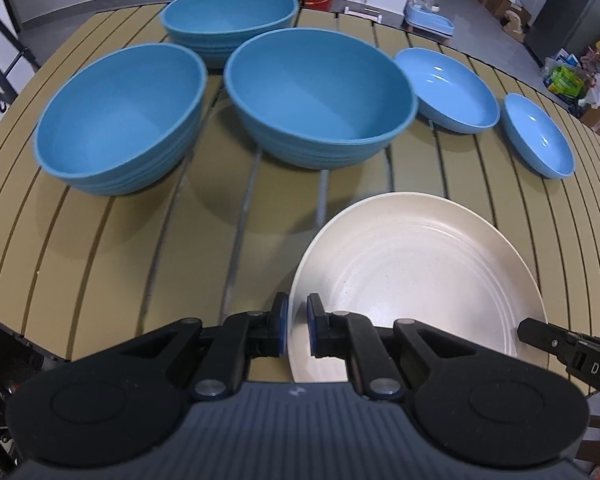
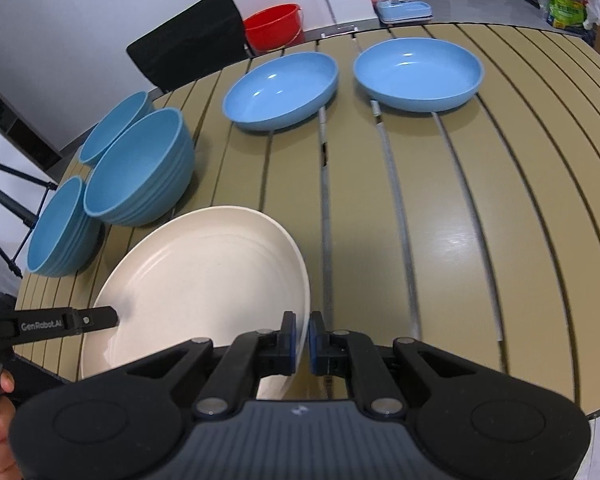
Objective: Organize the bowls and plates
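Both grippers, left [image 1: 297, 328] and right [image 2: 301, 340], clamped with jaws pinching opposite rims of the cream plate [image 1: 416, 280]. Best kept level and moved together, clear of the deep blue bowls [image 1: 320, 96] beyond the jaws.

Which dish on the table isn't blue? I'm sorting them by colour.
The cream plate, held at its rim by both tongs: left tongs, right tongs. The three deep bowls and two shallow bowls are all blue.
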The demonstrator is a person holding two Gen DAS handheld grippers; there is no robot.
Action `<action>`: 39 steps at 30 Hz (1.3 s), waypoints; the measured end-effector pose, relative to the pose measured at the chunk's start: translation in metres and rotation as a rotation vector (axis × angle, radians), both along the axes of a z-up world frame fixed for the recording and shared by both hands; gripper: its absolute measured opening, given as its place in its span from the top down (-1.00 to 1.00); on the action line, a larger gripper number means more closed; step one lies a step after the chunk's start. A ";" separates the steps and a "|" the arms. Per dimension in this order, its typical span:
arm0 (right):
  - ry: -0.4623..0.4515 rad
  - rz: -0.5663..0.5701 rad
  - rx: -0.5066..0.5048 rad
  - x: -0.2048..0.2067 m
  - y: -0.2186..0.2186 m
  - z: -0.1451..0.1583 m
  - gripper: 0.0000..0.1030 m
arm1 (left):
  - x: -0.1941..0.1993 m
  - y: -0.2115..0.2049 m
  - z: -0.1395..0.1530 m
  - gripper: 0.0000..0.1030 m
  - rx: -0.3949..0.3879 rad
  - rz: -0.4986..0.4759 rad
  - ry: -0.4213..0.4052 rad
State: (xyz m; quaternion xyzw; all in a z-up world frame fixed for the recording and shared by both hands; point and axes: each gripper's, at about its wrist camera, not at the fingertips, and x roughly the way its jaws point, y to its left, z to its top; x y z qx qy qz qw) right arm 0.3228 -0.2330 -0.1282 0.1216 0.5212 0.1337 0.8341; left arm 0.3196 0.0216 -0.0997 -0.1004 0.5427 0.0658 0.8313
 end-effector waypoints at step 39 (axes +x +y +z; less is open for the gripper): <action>0.003 0.050 -0.068 0.000 0.044 -0.017 0.78 | -0.012 0.019 -0.008 0.75 0.054 -0.004 -0.034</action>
